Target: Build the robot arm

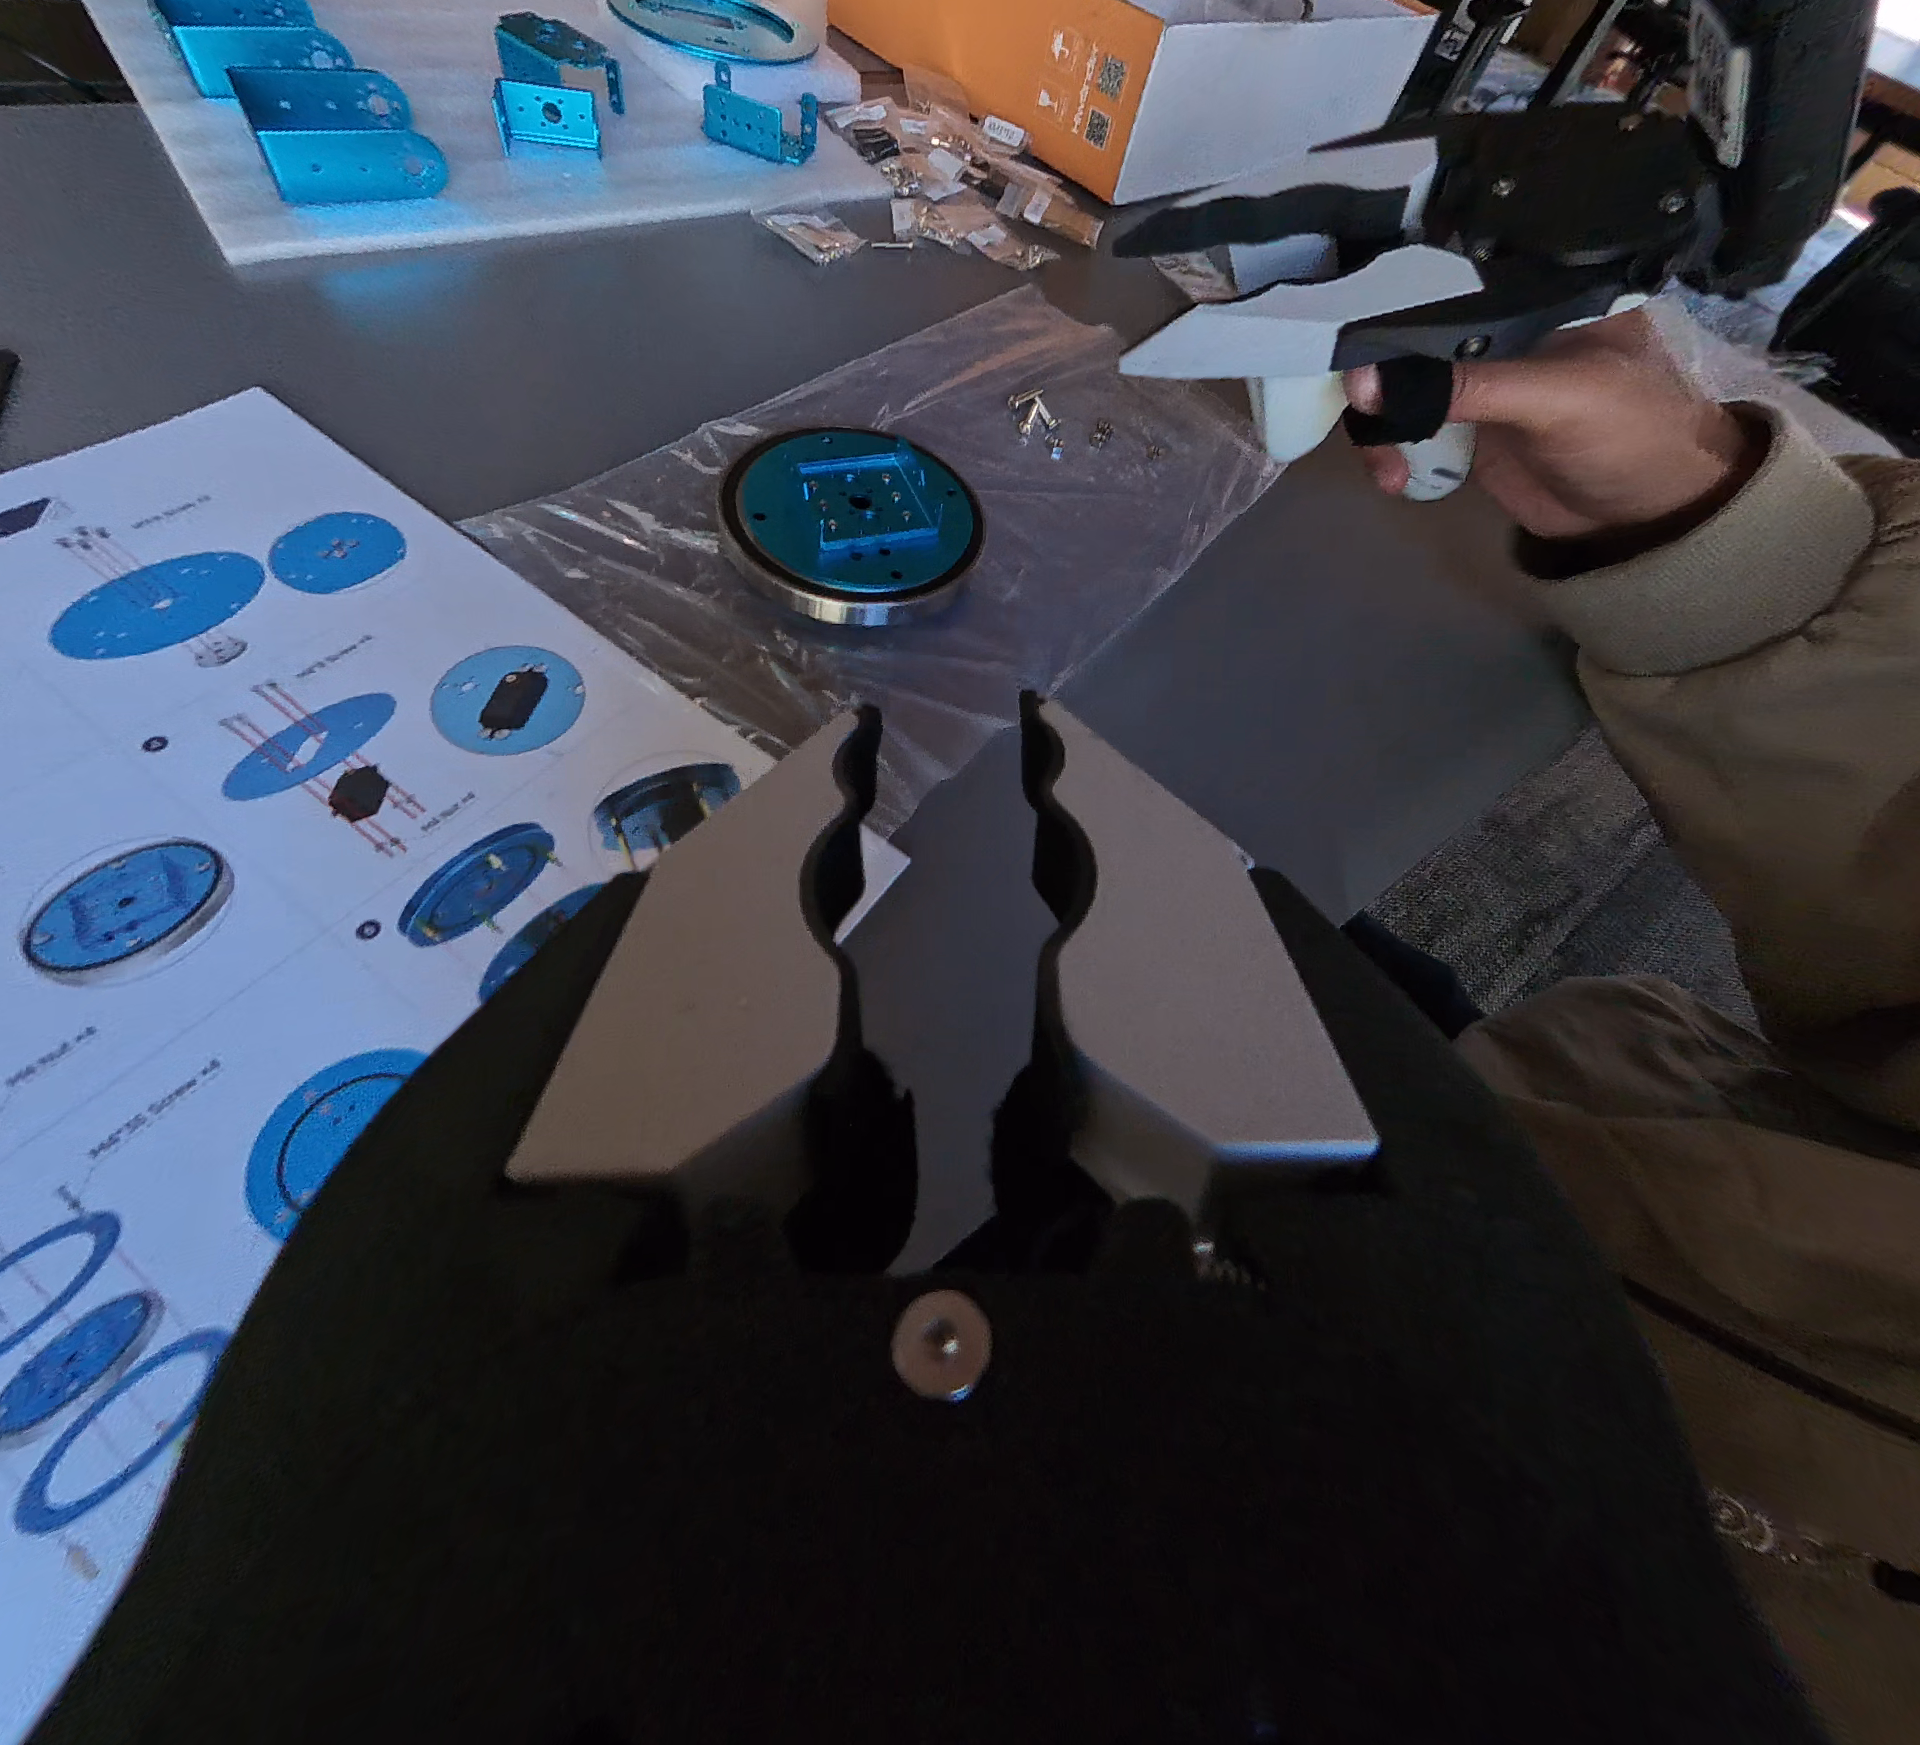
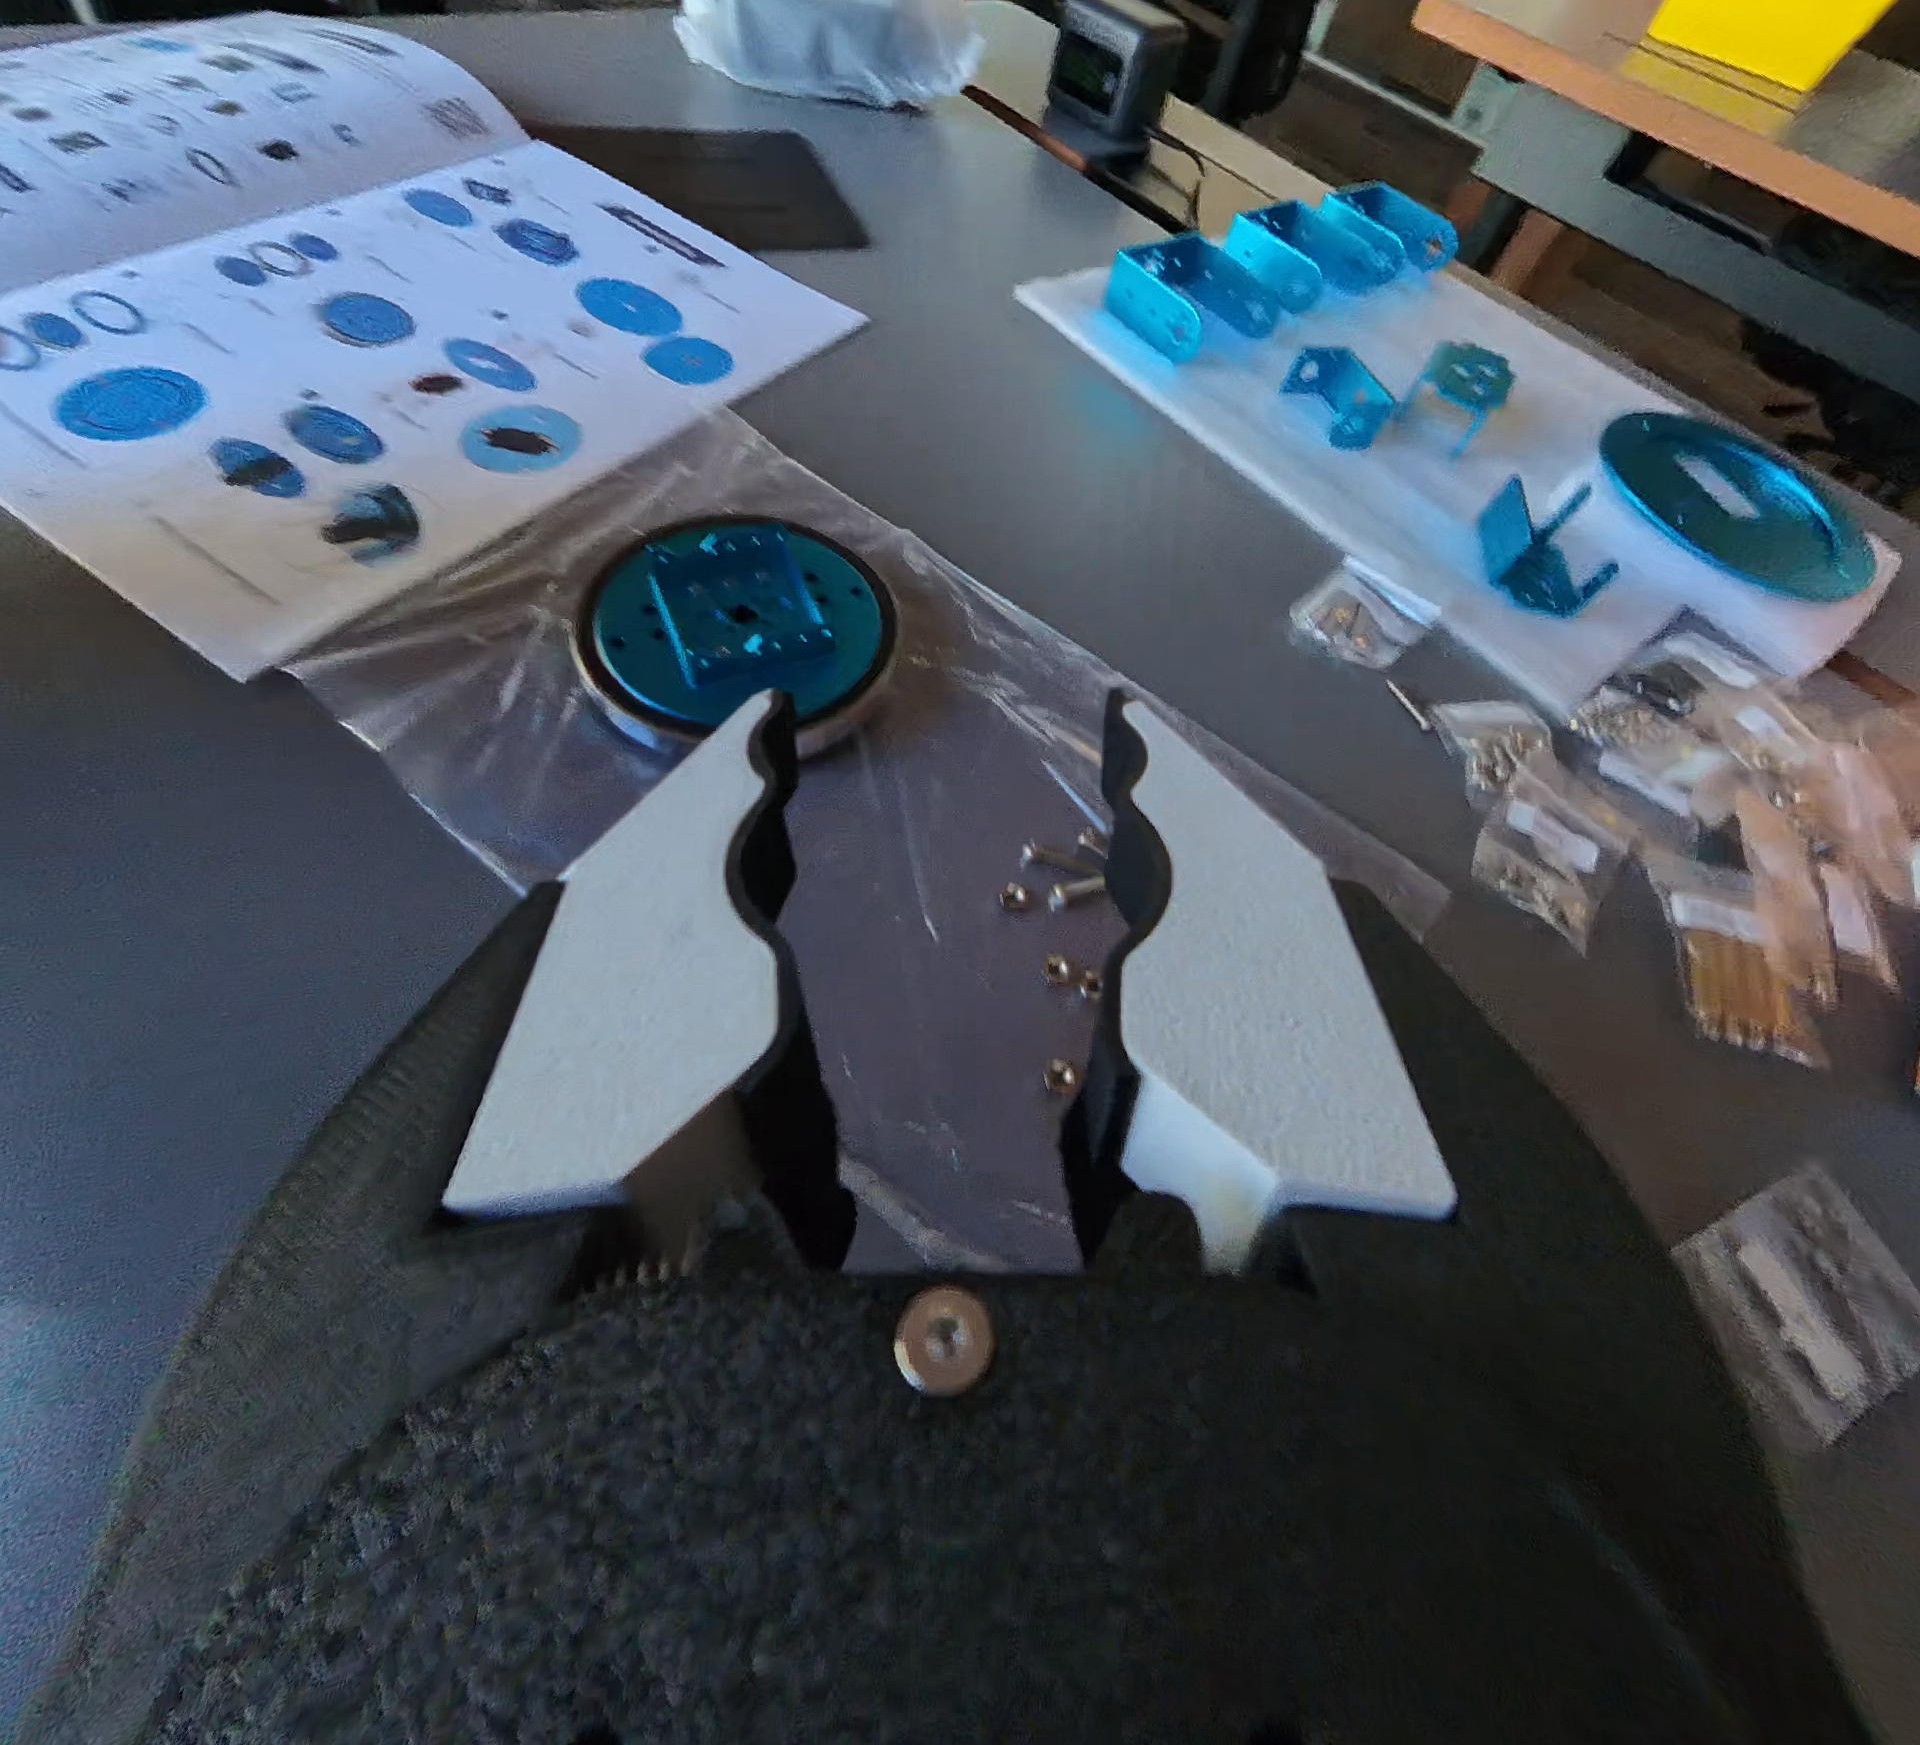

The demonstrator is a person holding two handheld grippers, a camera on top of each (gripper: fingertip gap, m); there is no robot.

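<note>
- The left gripper (image 1: 948, 719) hung above the table (image 1: 520, 345), its jaws parted and empty, over the near edge of a clear plastic sheet (image 1: 1091, 552).
- The right gripper (image 2: 943, 716) was also spread wide with nothing between its fingers, held by a hand (image 1: 1558, 428) over the same sheet.
- A blue disc (image 2: 732, 620) with a square plate on top lay on the sheet, just beyond the right gripper's left fingertip.
- Loose screws (image 2: 1060, 874) and nuts (image 2: 1070, 973) lay on the sheet between the right gripper's fingers, near the right one.
- An open manual (image 1: 260, 760) lay left of the disc.
- Blue brackets (image 1: 312, 95) stood on a white pad (image 1: 343, 230); small bags (image 1: 956, 178) lay beside an orange box (image 1: 987, 12).
</note>
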